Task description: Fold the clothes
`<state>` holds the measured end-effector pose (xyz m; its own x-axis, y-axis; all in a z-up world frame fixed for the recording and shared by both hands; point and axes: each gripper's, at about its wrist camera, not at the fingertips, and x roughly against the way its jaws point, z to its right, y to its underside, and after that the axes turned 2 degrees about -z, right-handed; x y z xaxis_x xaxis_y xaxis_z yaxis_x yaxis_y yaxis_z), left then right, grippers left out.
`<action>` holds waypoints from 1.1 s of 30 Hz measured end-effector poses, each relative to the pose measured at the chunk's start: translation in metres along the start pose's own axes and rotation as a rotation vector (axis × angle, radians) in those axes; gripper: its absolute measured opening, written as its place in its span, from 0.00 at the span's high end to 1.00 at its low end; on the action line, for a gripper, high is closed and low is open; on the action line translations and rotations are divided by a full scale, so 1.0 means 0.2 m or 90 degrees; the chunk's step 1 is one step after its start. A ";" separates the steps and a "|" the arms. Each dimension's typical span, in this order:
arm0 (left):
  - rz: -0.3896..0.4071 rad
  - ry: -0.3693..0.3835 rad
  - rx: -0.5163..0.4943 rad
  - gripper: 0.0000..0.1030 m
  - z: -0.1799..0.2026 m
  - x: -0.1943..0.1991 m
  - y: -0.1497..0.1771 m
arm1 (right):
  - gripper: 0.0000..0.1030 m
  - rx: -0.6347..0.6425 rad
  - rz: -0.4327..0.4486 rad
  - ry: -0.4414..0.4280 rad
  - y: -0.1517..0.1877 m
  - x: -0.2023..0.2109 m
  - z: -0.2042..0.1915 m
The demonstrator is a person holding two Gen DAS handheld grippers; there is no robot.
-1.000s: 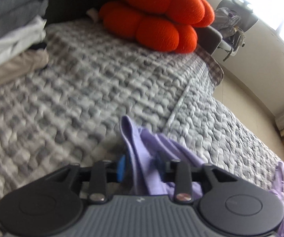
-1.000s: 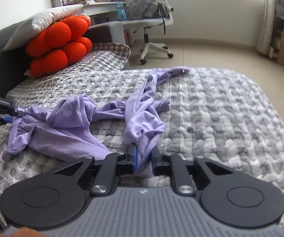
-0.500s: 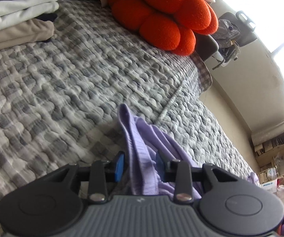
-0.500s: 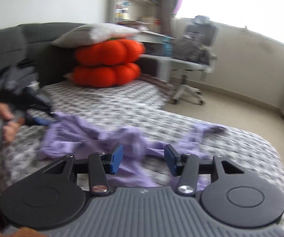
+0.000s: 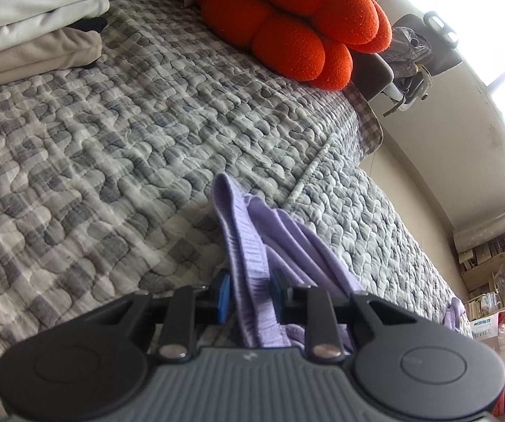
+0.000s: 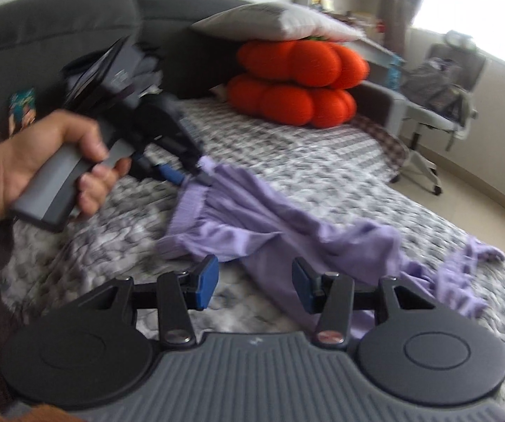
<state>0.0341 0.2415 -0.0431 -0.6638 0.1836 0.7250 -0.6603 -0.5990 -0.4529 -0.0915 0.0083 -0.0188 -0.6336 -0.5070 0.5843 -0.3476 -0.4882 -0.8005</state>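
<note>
A lilac garment lies crumpled across the grey checked quilt. My left gripper is shut on its ribbed waistband and holds that edge up off the bed. It also shows in the right wrist view, held in a hand, with the band pinched at its tips. My right gripper is open and empty, hovering just above the garment's near edge.
A stack of folded clothes sits at the bed's far left. Orange round cushions and a grey pillow lie at the headboard. An office chair stands beside the bed. The quilt's edge drops to the floor.
My right gripper let go of the garment, opened and swung left toward the waistband end. My left gripper kept its hold and lifted the band slightly.
</note>
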 end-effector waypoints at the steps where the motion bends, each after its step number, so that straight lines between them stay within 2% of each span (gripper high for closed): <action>1: 0.000 0.001 0.000 0.77 0.00 0.00 0.00 | 0.51 0.018 -0.004 -0.007 0.00 -0.01 -0.03; 5: 0.000 0.003 0.001 0.78 0.00 0.00 -0.01 | 0.51 0.091 -0.016 -0.015 0.00 -0.06 -0.13; 14: -0.003 0.008 -0.005 0.83 -0.02 0.01 0.00 | 0.52 0.186 -0.016 0.028 -0.01 -0.17 -0.23; 19: -0.014 0.022 -0.013 0.88 -0.04 0.00 -0.03 | 0.67 0.231 0.002 0.015 0.00 -0.20 -0.29; 20: -0.016 0.029 -0.017 0.92 -0.04 0.00 -0.03 | 0.75 0.233 0.001 0.009 0.00 -0.21 -0.30; 23: -0.016 0.061 -0.006 0.95 -0.06 0.02 -0.06 | 0.91 0.200 -0.014 -0.020 -0.03 -0.22 -0.31; 26: -0.008 0.077 0.011 0.95 -0.08 0.05 -0.09 | 0.95 0.125 -0.019 -0.064 -0.09 -0.22 -0.27; 30: 0.005 0.099 0.033 0.95 -0.10 0.09 -0.13 | 0.96 0.012 -0.013 -0.135 -0.16 -0.20 -0.24; 33: 0.017 0.096 0.031 0.96 -0.11 0.12 -0.16 | 0.98 -0.064 -0.008 -0.197 -0.20 -0.21 -0.24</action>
<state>0.0306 0.2815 -0.0221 -0.7291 0.2798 0.6246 -0.6258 -0.6422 -0.4427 -0.0831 0.0830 -0.0179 -0.3938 -0.7014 0.5942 -0.4299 -0.4308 -0.7935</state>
